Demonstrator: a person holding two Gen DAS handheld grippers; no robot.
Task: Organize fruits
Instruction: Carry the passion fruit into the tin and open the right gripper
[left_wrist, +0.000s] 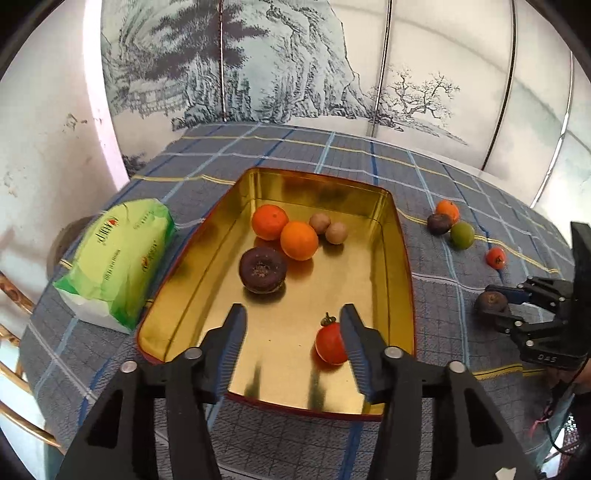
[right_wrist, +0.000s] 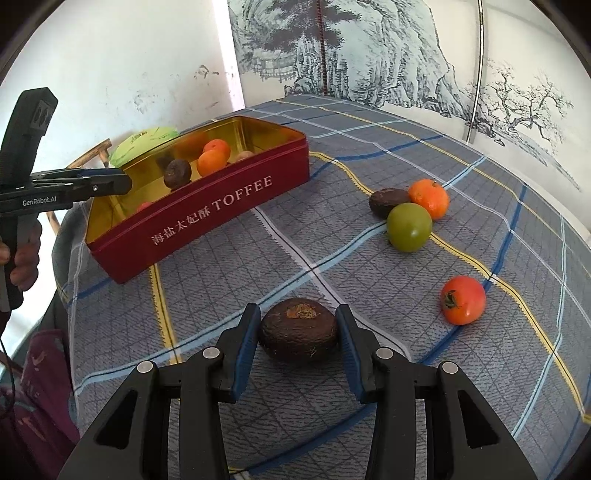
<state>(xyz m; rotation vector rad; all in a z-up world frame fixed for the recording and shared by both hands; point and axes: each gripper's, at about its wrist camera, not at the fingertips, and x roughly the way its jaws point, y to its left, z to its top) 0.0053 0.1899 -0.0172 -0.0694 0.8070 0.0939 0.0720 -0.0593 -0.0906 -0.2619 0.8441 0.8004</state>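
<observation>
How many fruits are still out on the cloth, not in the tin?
5: a dark brown fruit between the right gripper fingers, a red tomato to its right, and a green fruit, orange tangerine and dark fruit clustered beyond.

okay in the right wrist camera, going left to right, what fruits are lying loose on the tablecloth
Dark brown fruit between the right gripper's fingers → dark fruit farther back → green fruit → orange → red tomato.

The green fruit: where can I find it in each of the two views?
Left wrist view: the green fruit lies far right on the cloth, outside the tin, touching a dark fruit.
Right wrist view: the green fruit is right of centre, in front of the dark fruit and an orange.
Shared landmark: the tin, to its left in both views.
</observation>
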